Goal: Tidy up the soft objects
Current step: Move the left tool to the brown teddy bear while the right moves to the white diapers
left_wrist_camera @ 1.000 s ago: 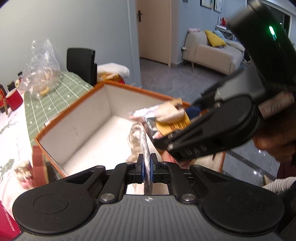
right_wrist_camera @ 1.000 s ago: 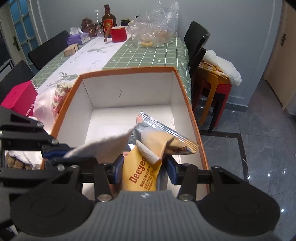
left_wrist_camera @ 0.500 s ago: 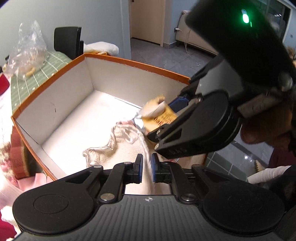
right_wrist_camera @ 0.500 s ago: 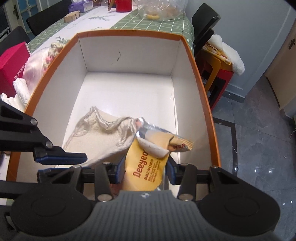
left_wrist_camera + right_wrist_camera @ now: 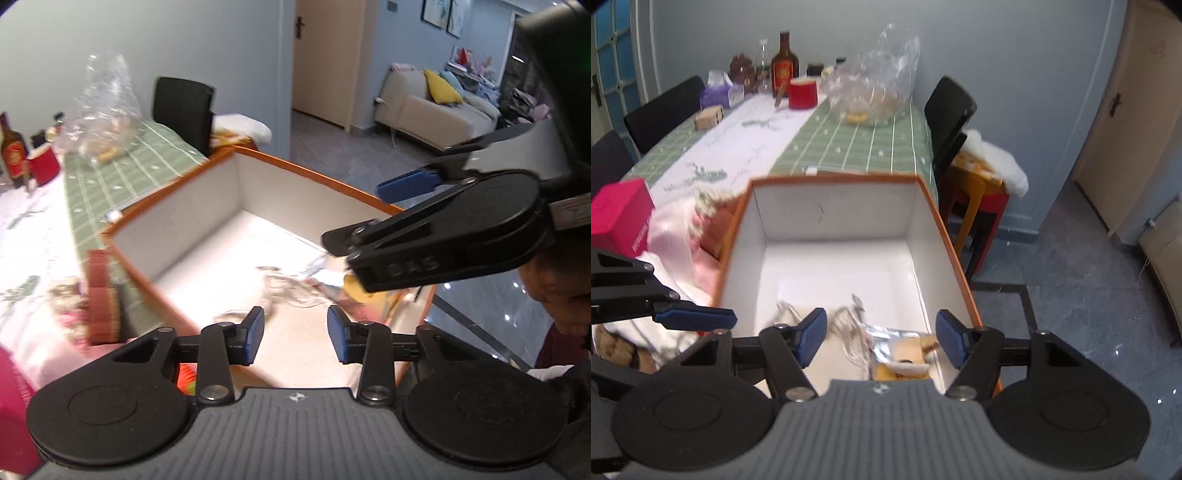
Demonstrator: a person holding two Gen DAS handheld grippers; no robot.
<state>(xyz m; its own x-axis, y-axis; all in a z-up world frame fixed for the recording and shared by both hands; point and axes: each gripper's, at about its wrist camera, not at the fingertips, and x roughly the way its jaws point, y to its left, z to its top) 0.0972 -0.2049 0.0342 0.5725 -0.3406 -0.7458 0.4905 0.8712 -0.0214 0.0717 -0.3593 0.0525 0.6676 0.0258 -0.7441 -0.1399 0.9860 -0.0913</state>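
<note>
Two grippers, both above the near end of one box (image 5: 925, 206) with an orange rim and white inside. Left gripper (image 5: 295, 334): fingers apart, nothing between the blue pads. Right gripper (image 5: 881, 338): fingers wide apart, nothing held.

Contents of box, near end: one snack packet (image 5: 905, 356), silver with a yellow front, lying on the floor of the box toward the right wall; one pale cloth in clear wrap (image 5: 849, 332), crumpled, lying just left of the packet and touching it. Far half of the box floor bare.

Beside box, on the table (image 5: 849, 144) with green checked cloth: pink wrapped bundle (image 5: 677, 243) against the left wall, red carton (image 5: 622, 218), clear plastic bag (image 5: 877, 92), red cup (image 5: 802, 93), brown bottle (image 5: 785, 59).
</note>
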